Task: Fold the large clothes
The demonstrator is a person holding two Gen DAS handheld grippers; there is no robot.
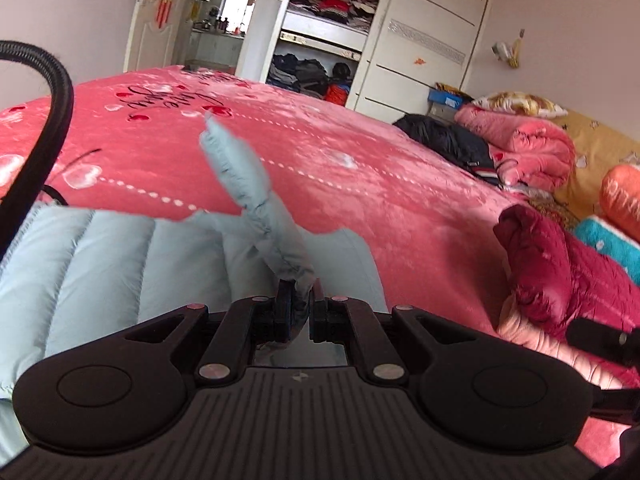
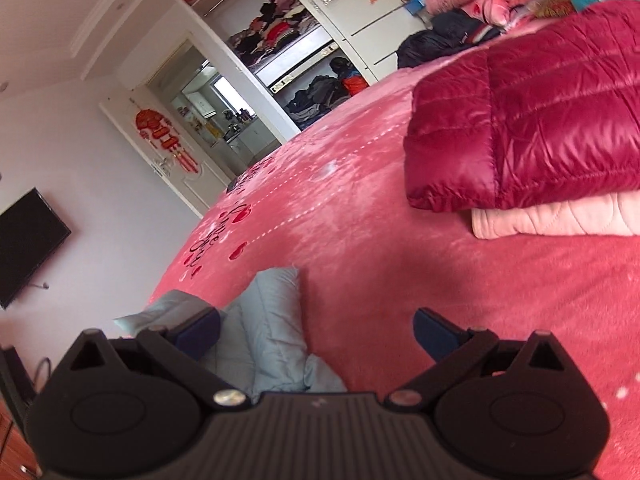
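Pale blue padded jacket (image 1: 100, 256) lies on the pink bedspread (image 1: 360, 184) at 7 o'clock; a strip of it rises toward 12. Left gripper (image 1: 299, 312) jaws clamped on that strip. Right gripper (image 2: 316, 332) jaws wide apart, empty. Folded crimson jacket (image 2: 532, 120) at 2 o'clock.

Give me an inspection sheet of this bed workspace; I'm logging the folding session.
Surface: pink bedspread, printed with hearts and script.
Job's things: light blue puffer jacket on the near edge.
Clutter: folded crimson jacket on a pale pink garment; dark jacket; rolled pink quilts.
Grippers: left gripper shut on a strip of the blue jacket; right gripper open, empty.
Cables: black hose at left.
Surroundings: open wardrobe; wall television.
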